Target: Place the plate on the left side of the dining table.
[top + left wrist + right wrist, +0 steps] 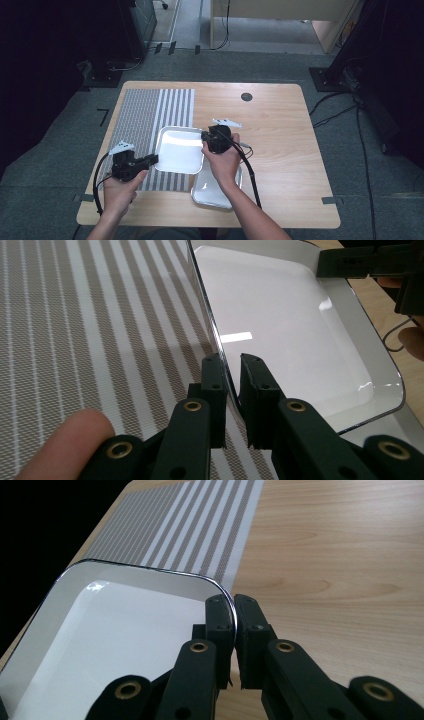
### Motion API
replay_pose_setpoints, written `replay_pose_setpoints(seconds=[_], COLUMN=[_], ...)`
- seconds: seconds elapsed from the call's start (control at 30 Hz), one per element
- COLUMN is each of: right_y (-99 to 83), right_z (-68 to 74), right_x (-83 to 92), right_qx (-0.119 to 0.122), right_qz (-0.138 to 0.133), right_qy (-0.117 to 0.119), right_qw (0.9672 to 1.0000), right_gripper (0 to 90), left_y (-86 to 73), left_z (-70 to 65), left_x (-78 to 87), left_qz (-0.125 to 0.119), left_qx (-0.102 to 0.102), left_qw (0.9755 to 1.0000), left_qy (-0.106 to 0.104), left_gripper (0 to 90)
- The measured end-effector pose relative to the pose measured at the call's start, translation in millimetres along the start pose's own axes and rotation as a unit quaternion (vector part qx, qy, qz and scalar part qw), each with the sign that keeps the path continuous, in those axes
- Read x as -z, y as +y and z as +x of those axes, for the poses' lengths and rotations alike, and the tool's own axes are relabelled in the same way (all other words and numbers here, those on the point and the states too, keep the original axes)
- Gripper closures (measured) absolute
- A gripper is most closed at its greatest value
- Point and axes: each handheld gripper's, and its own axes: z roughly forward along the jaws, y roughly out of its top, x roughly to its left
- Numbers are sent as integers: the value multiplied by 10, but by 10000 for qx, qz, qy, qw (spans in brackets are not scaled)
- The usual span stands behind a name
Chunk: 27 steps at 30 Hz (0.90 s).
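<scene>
Steel tray (179,150) was held level between both tools over the striped mat (150,120): left gripper (231,390) pinched one rim, right gripper (233,630) the opposite rim; second tray (215,192) lay nearer the right hand.

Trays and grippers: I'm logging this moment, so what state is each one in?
Upper tray: empty, gripped at two opposite rims, partly over the striped mat.
Lower tray: empty, on the table, partly under the person's right forearm.
Left gripper: shut on the upper tray's rim.
Right gripper: shut on the upper tray's rim.
</scene>
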Motion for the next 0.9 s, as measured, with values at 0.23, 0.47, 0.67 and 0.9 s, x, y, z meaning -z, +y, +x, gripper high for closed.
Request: replay_pose_setpoints(seconds=[0.23, 0.47, 0.67, 0.9], right_y=[119, 197, 254, 375], right_z=[168, 321, 407, 556], right_x=[-198, -399, -568, -790], right_qx=[79, 91, 64, -20], right_qz=[28, 102, 196, 325], right_qy=[42, 72, 72, 116], right_qw=[10000, 9999, 9998, 9994], right_gripper=[869, 869, 868, 868], left_y=[85, 135, 169, 258], left_z=[230, 439, 572, 743], left_x=[30, 51, 43, 72], left_qz=[-143, -193, -167, -278], left_qx=[272, 437, 516, 722], left_qw=[9995, 9986, 9980, 9956], left_qy=[109, 216, 334, 530], left_gripper=[847, 856, 857, 863])
